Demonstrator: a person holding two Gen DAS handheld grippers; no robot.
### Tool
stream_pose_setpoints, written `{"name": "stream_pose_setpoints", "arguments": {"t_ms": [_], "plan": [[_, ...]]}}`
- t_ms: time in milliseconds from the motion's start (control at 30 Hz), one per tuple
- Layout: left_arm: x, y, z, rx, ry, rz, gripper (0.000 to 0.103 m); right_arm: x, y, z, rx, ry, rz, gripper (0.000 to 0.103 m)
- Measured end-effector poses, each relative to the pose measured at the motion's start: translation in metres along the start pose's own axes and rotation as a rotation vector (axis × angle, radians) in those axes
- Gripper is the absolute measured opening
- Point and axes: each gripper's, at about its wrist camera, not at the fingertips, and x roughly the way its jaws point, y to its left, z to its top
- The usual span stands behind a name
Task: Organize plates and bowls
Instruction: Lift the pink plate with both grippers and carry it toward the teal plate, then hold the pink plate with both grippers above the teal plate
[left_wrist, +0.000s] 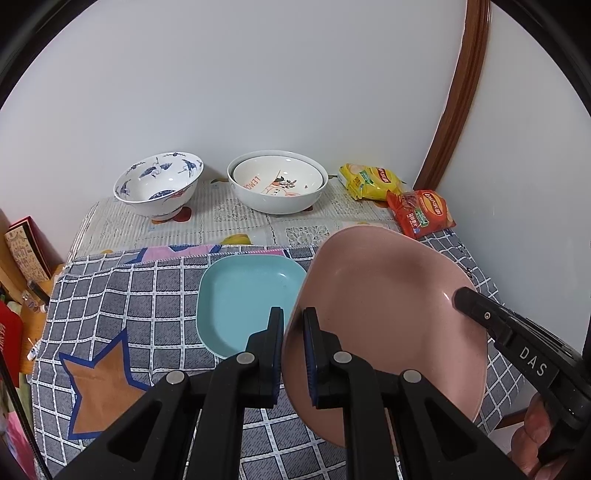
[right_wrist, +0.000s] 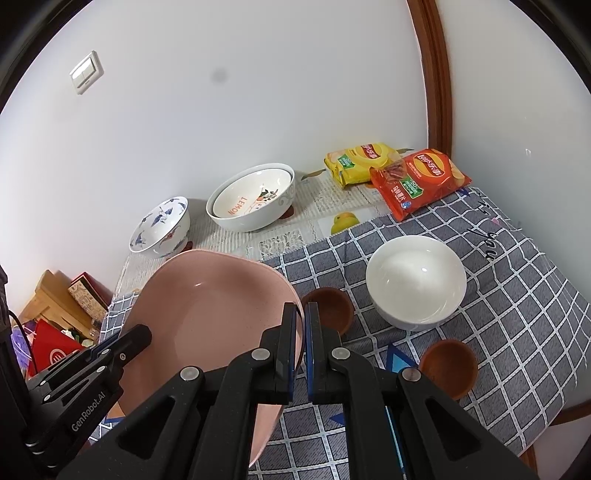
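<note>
both tongs (left_wrist: 293, 325) (right_wrist: 301, 321) down-tilted on pink plate (left_wrist: 388, 314)

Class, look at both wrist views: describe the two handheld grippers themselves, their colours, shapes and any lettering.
Both grippers, left and right, are matte black with triangular cut-outs, silver round pivot pins and blue pads lining the flat jaws. White lettering reads "DAS" on the right one and "GenRobot.AI" on the left. No sleeve shows.
</note>
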Motion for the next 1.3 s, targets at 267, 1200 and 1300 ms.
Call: {"name": "stream_pose_setpoints", "arguments": {"t_ms": [267, 1200, 1300], "plan": [[-0.0011, 0.0032, -0.0012, -0.007, 0.002, 0.001, 0.011, 0.0002, 0.0041, -0.0021, -0.005, 0.000, -0.001, 0.005], [-0.0035, 0.0062, -0.0016, -0.017, 0.004, -0.003, 0.011, 0.0013, 0.0072, -0.0041, -0.008, 0.002, -0.002, 0.005], [-0.0036, 0.0074, -0.0011, -0.019, 0.005, -0.003, 0.011, 0.0010, 0.0073, -0.0038, -0.010, 0.001, 0.000, 0.005]]}}
